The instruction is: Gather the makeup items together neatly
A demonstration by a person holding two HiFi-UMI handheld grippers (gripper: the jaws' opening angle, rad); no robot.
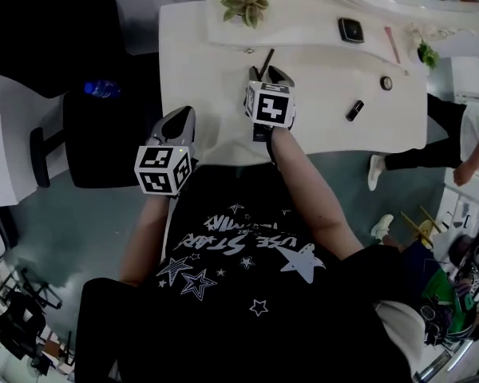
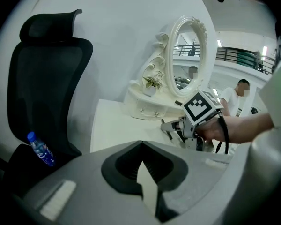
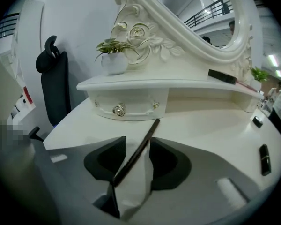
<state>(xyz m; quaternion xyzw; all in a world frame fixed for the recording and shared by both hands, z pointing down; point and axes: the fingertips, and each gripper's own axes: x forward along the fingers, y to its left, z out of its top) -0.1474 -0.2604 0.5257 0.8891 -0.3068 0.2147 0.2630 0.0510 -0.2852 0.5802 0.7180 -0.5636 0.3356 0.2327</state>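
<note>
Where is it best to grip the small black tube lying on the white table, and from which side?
I would grip the black tube at its middle, across its narrow width, coming down from above: it lies flat, with bare table along both long sides.

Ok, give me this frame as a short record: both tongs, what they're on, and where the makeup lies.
left tongs: shut, empty, at the table's front left edge
right tongs: open, astride the pencil
pencil: flat on the table, tip toward the drawer
lipstick: on the table, well to the right of the pencil
round pot: on the table, just beyond the lipstick
compact: on the shelf
gathered: not yet, items lie apart
</note>
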